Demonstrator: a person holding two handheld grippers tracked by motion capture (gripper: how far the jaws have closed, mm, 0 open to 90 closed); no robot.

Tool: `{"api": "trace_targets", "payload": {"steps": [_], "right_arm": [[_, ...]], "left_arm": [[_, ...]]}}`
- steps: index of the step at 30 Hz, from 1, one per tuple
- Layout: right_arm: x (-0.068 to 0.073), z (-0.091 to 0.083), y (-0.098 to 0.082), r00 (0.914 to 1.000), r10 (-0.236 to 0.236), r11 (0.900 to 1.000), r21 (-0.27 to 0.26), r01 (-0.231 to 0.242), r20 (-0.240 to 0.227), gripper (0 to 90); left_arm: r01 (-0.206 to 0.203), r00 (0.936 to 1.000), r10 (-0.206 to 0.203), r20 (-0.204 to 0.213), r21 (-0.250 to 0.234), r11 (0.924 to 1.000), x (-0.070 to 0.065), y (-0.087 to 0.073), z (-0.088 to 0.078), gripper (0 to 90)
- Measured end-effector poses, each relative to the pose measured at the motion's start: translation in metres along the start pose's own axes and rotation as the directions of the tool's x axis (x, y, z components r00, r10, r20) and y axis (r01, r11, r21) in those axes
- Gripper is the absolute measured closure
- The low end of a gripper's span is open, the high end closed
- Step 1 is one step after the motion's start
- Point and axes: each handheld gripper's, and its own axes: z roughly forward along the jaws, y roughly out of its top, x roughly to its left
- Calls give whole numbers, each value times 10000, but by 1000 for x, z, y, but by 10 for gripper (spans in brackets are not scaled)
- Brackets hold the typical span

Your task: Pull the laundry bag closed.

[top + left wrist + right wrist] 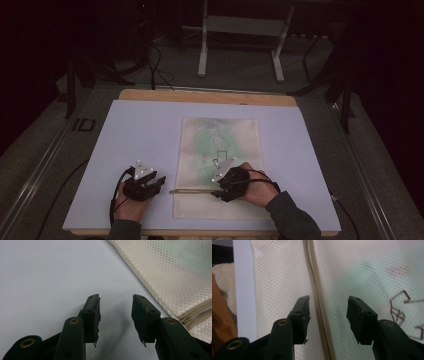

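Two grippers, left (159, 181) and right (216, 192), both wide apart, empty; one mesh bag (220, 150).

The high view looks forward and down from above the person's side, taking in the whole table (125, 130). Each gripper view rides low and close, looking along its own jaws — both share the mesh bag (220, 150) (175, 272) (352, 277) and its zipper (197, 316) (318, 302).
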Motion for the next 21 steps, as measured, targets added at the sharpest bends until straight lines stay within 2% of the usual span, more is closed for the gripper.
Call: {"api": "trace_targets", "payload": {"steps": [3, 8, 11, 16, 21], "right_arm": [[1, 4, 6, 9999, -88, 10000, -25, 88, -123, 537], [3, 10, 15, 9988, -357, 9994, 24, 358, -327, 609], [4, 13, 19, 9982, -455, 9990, 23, 456, -386, 621], [7, 20, 28, 9972, -636, 9980, -31, 635, -399, 672], [10, 30, 42, 9951, -771, 9969, -214, 759, -619, 702]], "left_arm": [[18, 10000, -18, -11, -18, 10000, 0, 0, 0, 572], [40, 10000, -40, 3, 3, 10000, 1, 0, 0, 572], [55, 10000, -55, -2, 0, 10000, 1, 0, 0, 572], [73, 10000, -73, 16, -9, 10000, 1, 0, 0, 572], [77, 10000, -77, -12, -12, 10000, 2, 0, 0, 572]]}}
